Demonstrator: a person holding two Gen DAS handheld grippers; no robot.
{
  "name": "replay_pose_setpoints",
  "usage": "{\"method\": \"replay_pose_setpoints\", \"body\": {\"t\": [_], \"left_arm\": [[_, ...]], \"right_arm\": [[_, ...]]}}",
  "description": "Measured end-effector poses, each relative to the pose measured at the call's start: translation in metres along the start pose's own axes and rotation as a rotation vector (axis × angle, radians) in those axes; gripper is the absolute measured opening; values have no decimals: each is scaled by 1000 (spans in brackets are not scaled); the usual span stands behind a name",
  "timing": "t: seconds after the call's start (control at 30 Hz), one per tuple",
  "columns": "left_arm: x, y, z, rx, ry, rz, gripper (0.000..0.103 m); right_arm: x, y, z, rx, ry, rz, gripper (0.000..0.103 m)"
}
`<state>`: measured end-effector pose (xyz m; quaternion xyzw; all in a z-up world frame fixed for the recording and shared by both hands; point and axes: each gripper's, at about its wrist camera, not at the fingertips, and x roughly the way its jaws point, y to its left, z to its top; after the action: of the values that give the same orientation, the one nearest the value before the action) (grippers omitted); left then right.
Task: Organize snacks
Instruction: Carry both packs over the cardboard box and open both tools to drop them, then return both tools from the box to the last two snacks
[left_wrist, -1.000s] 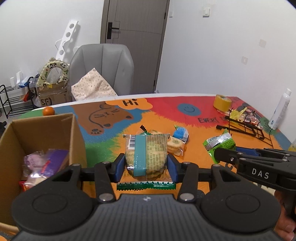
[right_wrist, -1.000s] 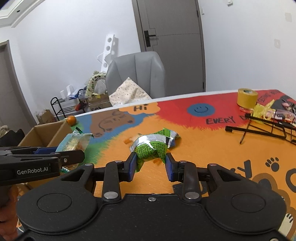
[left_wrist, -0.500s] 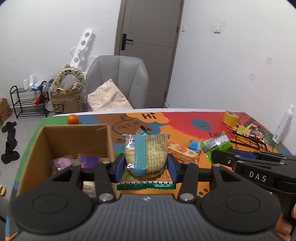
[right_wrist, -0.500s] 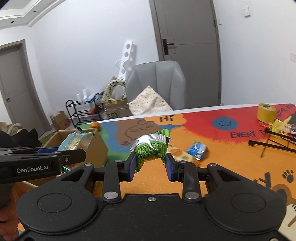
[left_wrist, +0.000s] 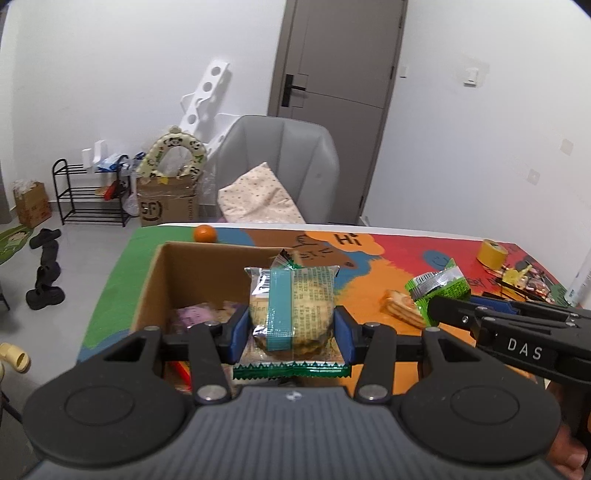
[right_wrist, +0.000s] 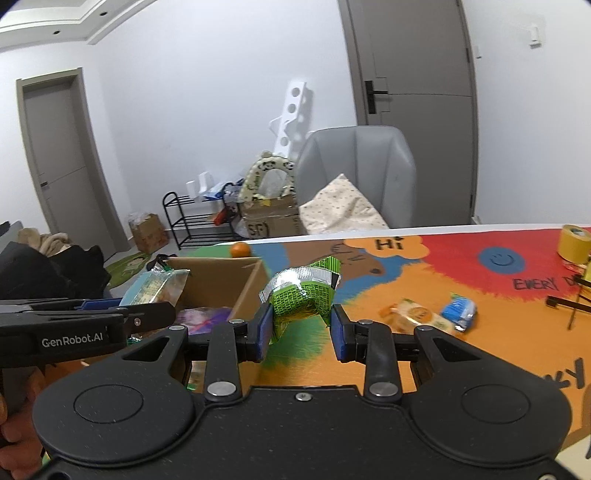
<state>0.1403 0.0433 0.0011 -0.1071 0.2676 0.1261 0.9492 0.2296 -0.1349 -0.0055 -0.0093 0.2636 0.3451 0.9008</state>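
Cracker pack (left_wrist: 293, 306): I see it clamped between the blue pads of the left gripper (left_wrist: 292, 334). Its long side stands upright, the torn green top points up and away from me, and the green zigzag seam hangs under the pads. It is in the air over the open cardboard box (left_wrist: 192, 269).

Green packet (right_wrist: 301, 297): the right gripper (right_wrist: 301, 326) squeezes it from both sides. It is crumpled, and the silver end points up and to the left. It hangs above the table mat (right_wrist: 406, 291), just right of the box wall.

Left gripper: narrowed on the cracker pack and tilted down toward the box. In the right view I see its side, with a bit of a hand behind it.

Right gripper: narrowed on the green packet, also tilted down, close beside the left one.

Box: I see pink and purple packs (left_wrist: 194, 315) lying inside.

Table: one orange wrapped snack (right_wrist: 419, 314) and one blue snack (right_wrist: 460, 310) lie next to each other on the mat.
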Motion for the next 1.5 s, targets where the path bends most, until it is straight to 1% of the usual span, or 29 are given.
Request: {"method": "replay_pose_setpoints", "body": {"t": [0.2, 0.47, 0.6, 0.7, 0.77, 0.8, 0.83, 0.9, 0.97, 1.1, 1.13, 1.2, 1.27, 1.33, 1.5], "left_arm": [[-6, 23, -3, -29, 5, 30, 47], [-9, 48, -9, -61, 39, 55, 47], [-14, 60, -10, -82, 32, 79, 51], [-15, 67, -9, -95, 34, 73, 51], [-15, 69, -9, -91, 35, 75, 51], [-16, 70, -9, -94, 37, 74, 51], [-15, 70, -10, -98, 36, 73, 51], [-16, 71, -11, -102, 38, 78, 55], [-15, 72, -11, -105, 38, 81, 58], [-14, 70, -12, -113, 36, 84, 70], [-14, 69, -11, -113, 34, 82, 71], [-13, 64, -11, -111, 32, 73, 77], [-11, 57, -11, -101, 32, 61, 80], [-8, 49, -12, -88, 37, 51, 82], [1, 31, -12, -60, 47, 20, 83]], "right_arm": [[6, 22, -1, -25, 13, 29, 31], [13, 49, -1, -54, 28, 57, 31], [17, 60, -2, -65, 37, 69, 31], [17, 66, -2, -68, 42, 79, 31], [19, 67, -1, -62, 49, 94, 32], [19, 68, 0, -53, 56, 106, 37], [19, 67, 0, -42, 57, 112, 46], [18, 65, -1, -37, 48, 101, 56], [17, 60, -1, -27, 50, 84, 56], [14, 46, -3, 6, 55, 62, 56], [13, 43, -4, 10, 57, 54, 56], [11, 37, -6, 22, 58, 42, 56], [8, 30, -8, 33, 57, 26, 58], [5, 22, -11, 44, 55, 4, 62], [-4, 1, -18, 71, 58, -35, 62]]}}
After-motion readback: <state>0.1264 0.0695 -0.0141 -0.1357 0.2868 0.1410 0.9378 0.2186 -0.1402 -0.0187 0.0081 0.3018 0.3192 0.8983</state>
